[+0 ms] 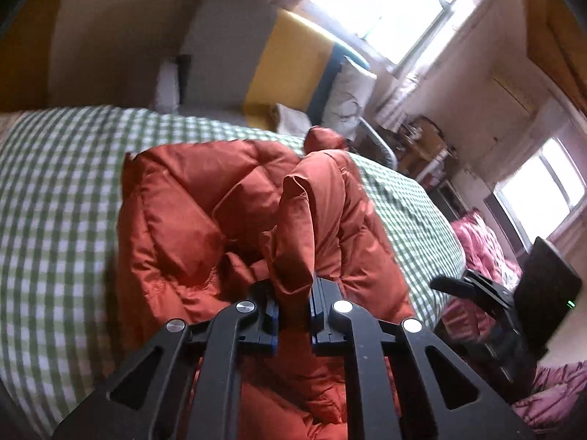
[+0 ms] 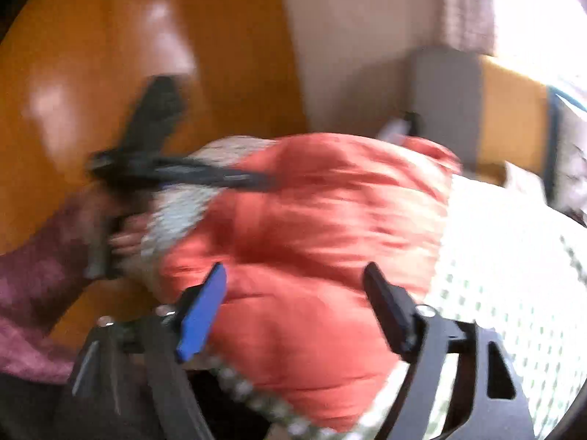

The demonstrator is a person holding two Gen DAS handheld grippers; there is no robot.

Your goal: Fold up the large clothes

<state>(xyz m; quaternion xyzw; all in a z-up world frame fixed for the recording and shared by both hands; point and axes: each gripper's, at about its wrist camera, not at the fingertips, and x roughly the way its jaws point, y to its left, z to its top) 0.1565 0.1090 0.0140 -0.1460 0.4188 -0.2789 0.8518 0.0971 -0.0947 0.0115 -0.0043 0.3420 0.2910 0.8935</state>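
Observation:
An orange-red puffy jacket (image 1: 183,201) lies bunched on a bed with a green-and-white checked cover (image 1: 55,201). My left gripper (image 1: 293,291) is shut on a raised fold of the jacket, which stands up between its fingers. In the blurred right wrist view, my right gripper (image 2: 293,293) is open just above the jacket (image 2: 312,220), one blue pad (image 2: 201,311) to its left. That view also shows the left gripper (image 2: 253,179) biting the jacket's far edge, held by a hand (image 2: 124,238) in a maroon sleeve. The right gripper (image 1: 451,284) appears off the bed's right edge.
A grey and yellow headboard (image 1: 227,55) and a pillow (image 1: 352,91) stand at the bed's far end. Pink bedding (image 1: 480,242) is heaped beside the bed on the right. Orange wooden panelling (image 2: 91,55) stands close on the left. A cluttered desk (image 1: 422,139) sits under the windows.

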